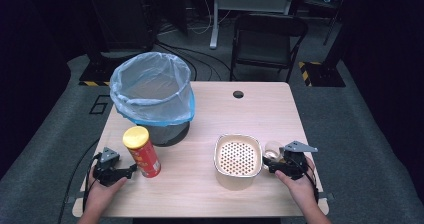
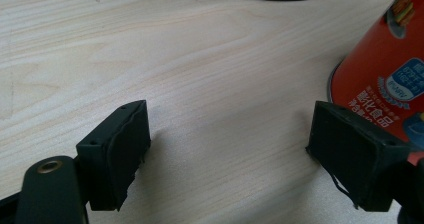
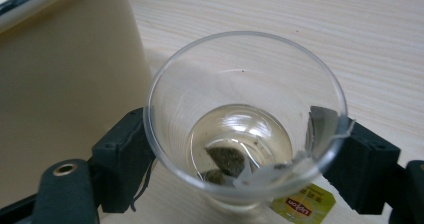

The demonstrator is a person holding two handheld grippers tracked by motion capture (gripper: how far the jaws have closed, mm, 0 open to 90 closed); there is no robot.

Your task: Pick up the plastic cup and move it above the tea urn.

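A clear plastic cup [image 3: 240, 84] stands upright on the wooden table [image 1: 250, 109], just right of a beige container [image 1: 238, 159]. A little liquid and a wet tea bag [image 3: 227, 159] lie in its bottom, and the yellow tag [image 3: 302, 204] hangs outside. My right gripper [image 3: 240, 164] is open with the cup [image 1: 271, 149] standing between its jaws, which flank the undeformed wall. My left gripper [image 1: 133, 171] rests low at the front left, open, with bare table between its jaws [image 2: 230, 149]. Its right jaw sits close to the base of a red snack can [image 2: 385, 84] with a yellow lid [image 1: 136, 136].
A dark bin lined with a blue bag [image 1: 152, 91] stands at the back left, right behind the can. The beige container [image 3: 65, 74] has a perforated lid. A cable hole [image 1: 238, 94] lies near the table's far edge. A folding chair [image 1: 267, 39] stands beyond the table.
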